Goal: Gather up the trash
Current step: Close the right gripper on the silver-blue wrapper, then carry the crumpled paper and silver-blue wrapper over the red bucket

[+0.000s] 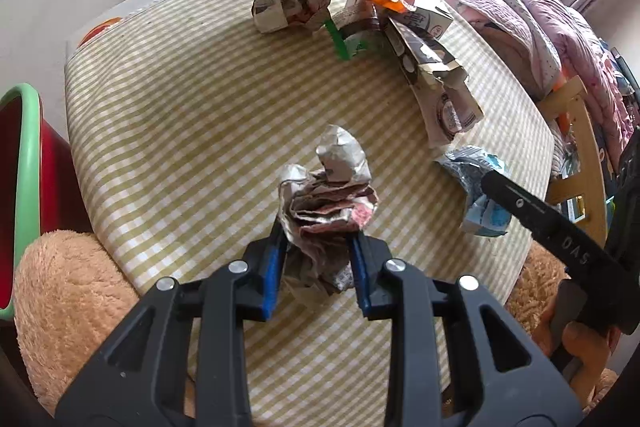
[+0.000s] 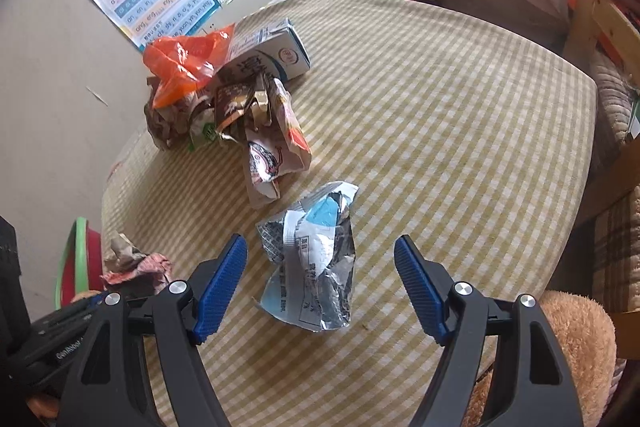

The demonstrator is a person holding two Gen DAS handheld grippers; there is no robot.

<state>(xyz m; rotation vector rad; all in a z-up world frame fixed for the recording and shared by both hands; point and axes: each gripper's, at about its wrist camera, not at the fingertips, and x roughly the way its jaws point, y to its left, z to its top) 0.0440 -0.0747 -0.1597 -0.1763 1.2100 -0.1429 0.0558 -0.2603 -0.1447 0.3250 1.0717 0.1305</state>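
The left gripper (image 1: 318, 263) clamps a crumpled paper wad (image 1: 328, 203) above the checked table (image 1: 180, 127). Only the right view shows the right gripper (image 2: 320, 283) spread wide around a silver wrapper (image 2: 316, 259), litter pile (image 2: 236, 95) at eleven o'clock.

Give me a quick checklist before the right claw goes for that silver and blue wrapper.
1. Right claw open wide enough: ok.
2. Silver and blue wrapper lies between its blue pads: ok.
3. Wrapper apart from the trash pile: ok.
4. Left claw shut firmly on the crumpled paper: ok.
5. Green-rimmed bin within reach: cannot tell.
6. Checked table bare around the wrapper: ok.
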